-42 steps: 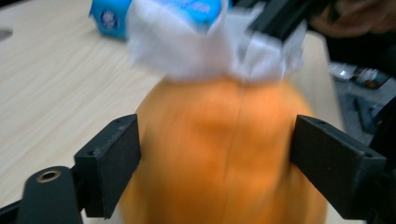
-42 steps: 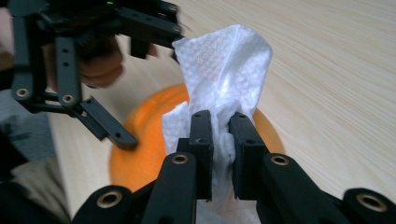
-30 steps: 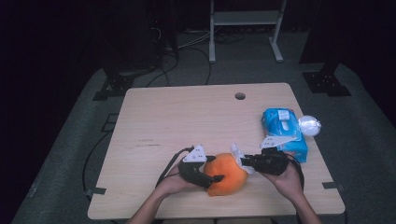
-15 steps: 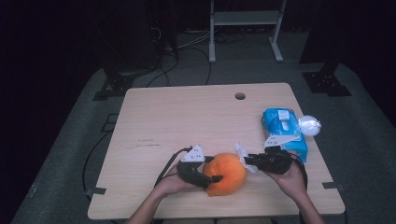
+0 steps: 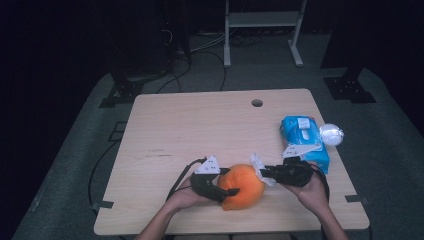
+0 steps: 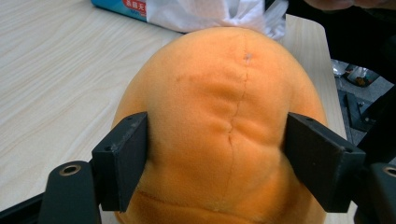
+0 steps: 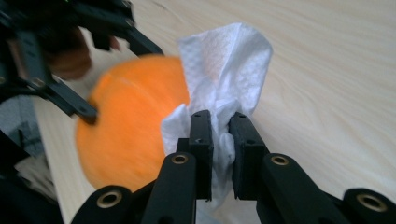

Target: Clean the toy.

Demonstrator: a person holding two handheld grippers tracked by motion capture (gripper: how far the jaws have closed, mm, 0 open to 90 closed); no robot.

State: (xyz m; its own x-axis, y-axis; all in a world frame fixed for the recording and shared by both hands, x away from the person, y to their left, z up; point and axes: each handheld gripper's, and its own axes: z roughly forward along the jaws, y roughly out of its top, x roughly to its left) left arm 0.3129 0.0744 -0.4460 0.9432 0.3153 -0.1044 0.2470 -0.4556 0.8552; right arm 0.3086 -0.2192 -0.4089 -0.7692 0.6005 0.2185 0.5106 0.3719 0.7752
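Both grippers grip: left gripper the orange plush, right gripper a tissue.

Printed white characters along the edge of the blue wet-wipes pack, cut off and not readable.

The orange plush toy is soft, fuzzy cloth with a matt nap and a stitched seam down the middle, dented where the left tool squeezes it. That tool's 2 pads are matt black plastic, a bit scuffed. The white tissue in the right tool is thin embossed paper, crumpled. The worktop is pale wood grain, smooth with low sheen. The blue wipes pack looks like glossy plastic film.
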